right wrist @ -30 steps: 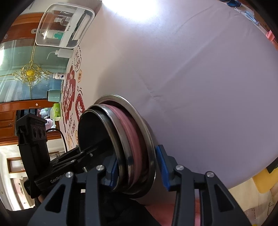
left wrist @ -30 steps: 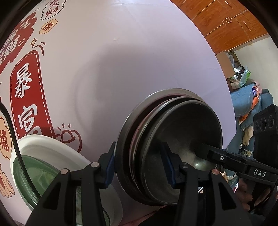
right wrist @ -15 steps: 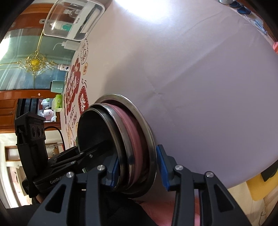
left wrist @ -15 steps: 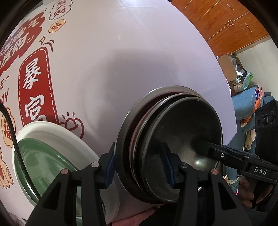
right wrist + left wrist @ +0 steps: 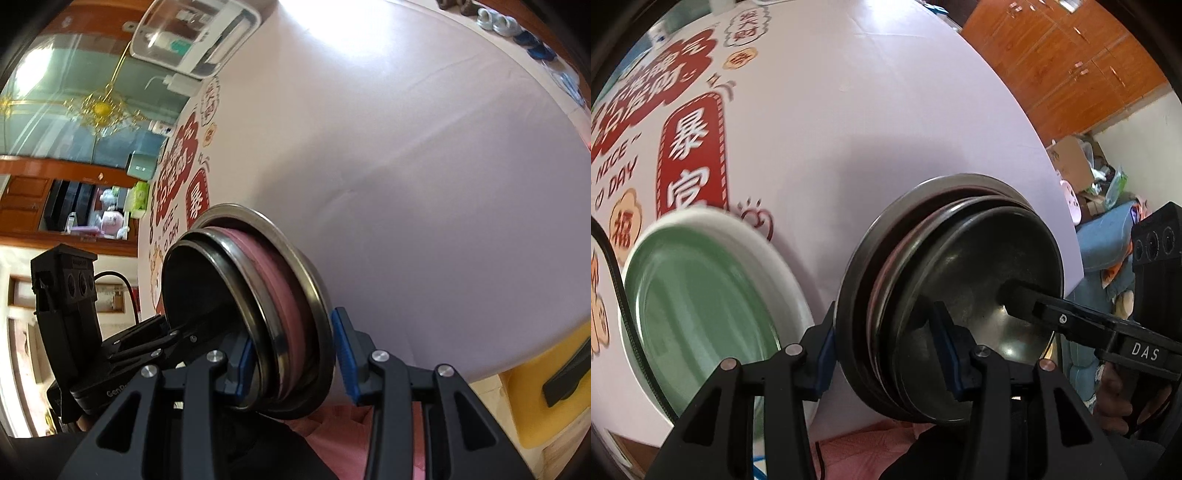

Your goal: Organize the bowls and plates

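Looks like the carry step to me. Far left, the green plate (image 5: 694, 314) sits inside a white plate (image 5: 701, 218) on the lilac table (image 5: 868, 129), near its front edge. Just right of that, the left gripper (image 5: 886, 354) is clamped on the nested stack of metal bowls (image 5: 979, 295), one pad on the outermost rim and one inside the top bowl. A pink bowl (image 5: 288, 295) is sandwiched in the stack. On the opposite side the right gripper (image 5: 293, 354) is clamped across the same rims, so it's a two-handed hold just over the near table edge. I can't tell whether the stack's bottom touches the cloth. Next move, I'd guess, is setting it down beside the plates, both hands level so nothing slides out. There's loads of bare cloth ahead and to the right. A clear box (image 5: 192, 33) sits way at the far end.
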The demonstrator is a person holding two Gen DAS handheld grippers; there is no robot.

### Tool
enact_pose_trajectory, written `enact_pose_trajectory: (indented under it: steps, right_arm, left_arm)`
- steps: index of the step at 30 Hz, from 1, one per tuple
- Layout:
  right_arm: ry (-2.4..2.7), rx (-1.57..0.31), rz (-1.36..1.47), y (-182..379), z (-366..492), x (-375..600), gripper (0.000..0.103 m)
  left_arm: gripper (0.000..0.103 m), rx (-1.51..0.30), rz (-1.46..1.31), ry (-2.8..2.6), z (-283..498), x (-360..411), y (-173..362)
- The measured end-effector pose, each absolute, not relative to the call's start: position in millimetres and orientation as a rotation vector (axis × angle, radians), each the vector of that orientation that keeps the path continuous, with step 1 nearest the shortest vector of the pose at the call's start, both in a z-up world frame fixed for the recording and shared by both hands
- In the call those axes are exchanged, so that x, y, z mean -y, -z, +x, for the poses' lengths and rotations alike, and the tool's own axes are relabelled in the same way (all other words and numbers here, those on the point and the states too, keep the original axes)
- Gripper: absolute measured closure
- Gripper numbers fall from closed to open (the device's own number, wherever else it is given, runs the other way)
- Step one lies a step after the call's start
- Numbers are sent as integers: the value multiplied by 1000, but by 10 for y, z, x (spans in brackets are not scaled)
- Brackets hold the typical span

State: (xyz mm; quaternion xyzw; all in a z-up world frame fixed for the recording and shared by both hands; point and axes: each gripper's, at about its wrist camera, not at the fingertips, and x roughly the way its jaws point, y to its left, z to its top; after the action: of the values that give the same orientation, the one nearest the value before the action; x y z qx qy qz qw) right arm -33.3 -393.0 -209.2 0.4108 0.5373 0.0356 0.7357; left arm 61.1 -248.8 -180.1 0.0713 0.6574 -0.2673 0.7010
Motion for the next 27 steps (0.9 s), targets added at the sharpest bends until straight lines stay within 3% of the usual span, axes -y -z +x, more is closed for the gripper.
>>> enact_pose_trajectory:
  steps: [27]
  right_arm:
    - [-337,-1288,630,1797,215,2984,66]
  left_arm:
    - [58,-1400,-50,351,377,1397,1519]
